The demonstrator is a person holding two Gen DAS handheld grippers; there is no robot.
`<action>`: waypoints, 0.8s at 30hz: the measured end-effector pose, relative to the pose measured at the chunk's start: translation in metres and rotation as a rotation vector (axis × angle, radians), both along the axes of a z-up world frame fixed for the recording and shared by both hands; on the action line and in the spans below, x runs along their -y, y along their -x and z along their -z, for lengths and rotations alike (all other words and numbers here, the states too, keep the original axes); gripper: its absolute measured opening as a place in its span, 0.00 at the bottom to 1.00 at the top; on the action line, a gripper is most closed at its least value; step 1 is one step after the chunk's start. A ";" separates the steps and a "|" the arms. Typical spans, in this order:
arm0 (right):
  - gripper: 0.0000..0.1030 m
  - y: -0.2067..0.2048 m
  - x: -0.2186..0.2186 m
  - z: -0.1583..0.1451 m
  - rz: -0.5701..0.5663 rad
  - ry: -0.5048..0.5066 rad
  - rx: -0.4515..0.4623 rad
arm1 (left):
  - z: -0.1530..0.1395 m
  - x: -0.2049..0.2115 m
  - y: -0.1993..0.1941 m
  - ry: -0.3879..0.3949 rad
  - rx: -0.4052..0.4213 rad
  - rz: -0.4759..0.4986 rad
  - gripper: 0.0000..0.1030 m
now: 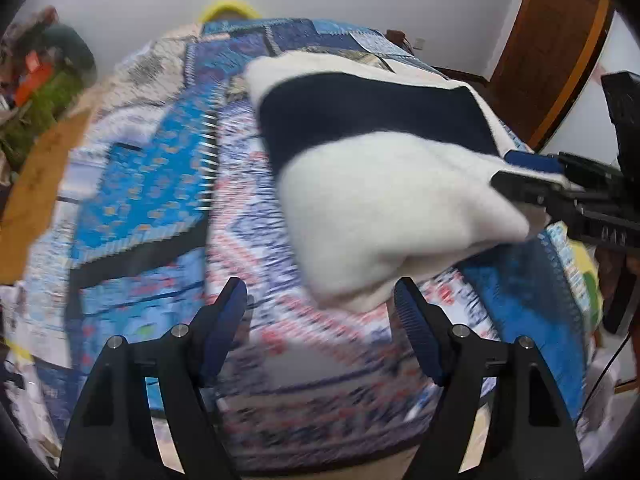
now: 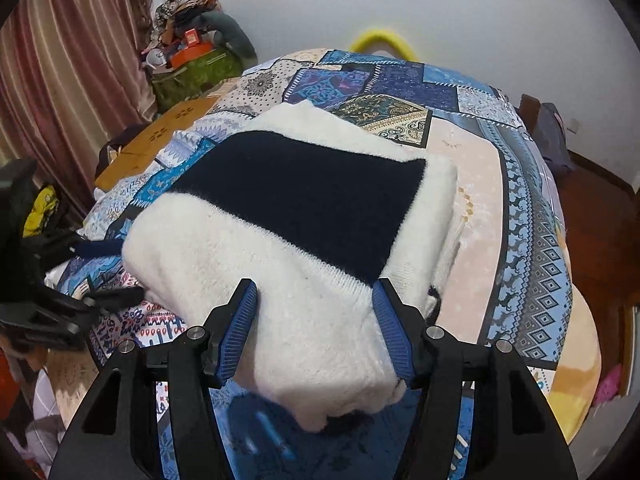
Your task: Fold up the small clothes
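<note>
Right wrist view: the right tool [image 2: 314, 324] grips the folded fluffy white-and-navy knit sweater [image 2: 304, 216], lifted at the bed's [image 2: 520, 216] near edge; the left tool [image 1: 320, 312] gapes empty.

Open bedspread [image 2: 472, 168] right of sweater [image 2: 248, 248] — unobstructed.

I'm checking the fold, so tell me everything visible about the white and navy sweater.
The sweater is fluffy white knit with a broad navy band, folded into a thick bundle on the patchwork bedspread. Its near white edge is lifted between the right gripper fingers; the left gripper stands open and empty beside it.
</note>
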State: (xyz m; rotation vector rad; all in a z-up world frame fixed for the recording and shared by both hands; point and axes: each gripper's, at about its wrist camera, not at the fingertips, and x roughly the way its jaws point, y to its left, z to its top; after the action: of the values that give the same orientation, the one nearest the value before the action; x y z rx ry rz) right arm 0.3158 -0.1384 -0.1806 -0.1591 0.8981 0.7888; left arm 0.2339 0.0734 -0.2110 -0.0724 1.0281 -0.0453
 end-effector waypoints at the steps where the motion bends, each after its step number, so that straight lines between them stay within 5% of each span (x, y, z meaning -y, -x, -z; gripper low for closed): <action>1: 0.55 0.000 0.001 0.000 0.000 -0.002 -0.001 | 0.001 0.003 -0.005 0.014 0.004 -0.011 0.73; 8: 0.54 0.001 0.006 0.003 -0.010 -0.019 -0.005 | 0.006 -0.009 -0.009 0.032 0.040 -0.131 0.71; 14: 0.53 0.005 0.004 0.004 -0.028 -0.023 0.009 | 0.001 -0.030 0.018 -0.062 0.060 -0.223 0.69; 15: 0.53 0.005 0.004 0.004 -0.027 -0.019 0.014 | 0.002 -0.037 0.022 -0.054 0.053 -0.246 0.66; 16: 0.53 0.005 0.004 0.005 -0.022 -0.018 0.016 | 0.002 -0.043 0.025 -0.081 0.042 -0.274 0.49; 18: 0.53 0.006 0.006 0.005 -0.016 -0.019 0.019 | 0.001 -0.059 0.028 -0.114 0.017 -0.290 0.41; 21: 0.54 0.006 0.010 -0.001 -0.018 -0.019 0.015 | -0.006 -0.080 0.029 -0.029 -0.005 -0.271 0.43; 24: 0.54 0.008 0.020 -0.011 -0.014 -0.016 0.034 | -0.022 -0.084 0.027 -0.023 0.030 -0.235 0.59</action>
State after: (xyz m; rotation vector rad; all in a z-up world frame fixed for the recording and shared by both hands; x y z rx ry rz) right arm 0.3077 -0.1582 -0.1700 -0.1645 0.8596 0.8038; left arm 0.2071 0.1569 -0.1888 -0.1709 0.9840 0.1790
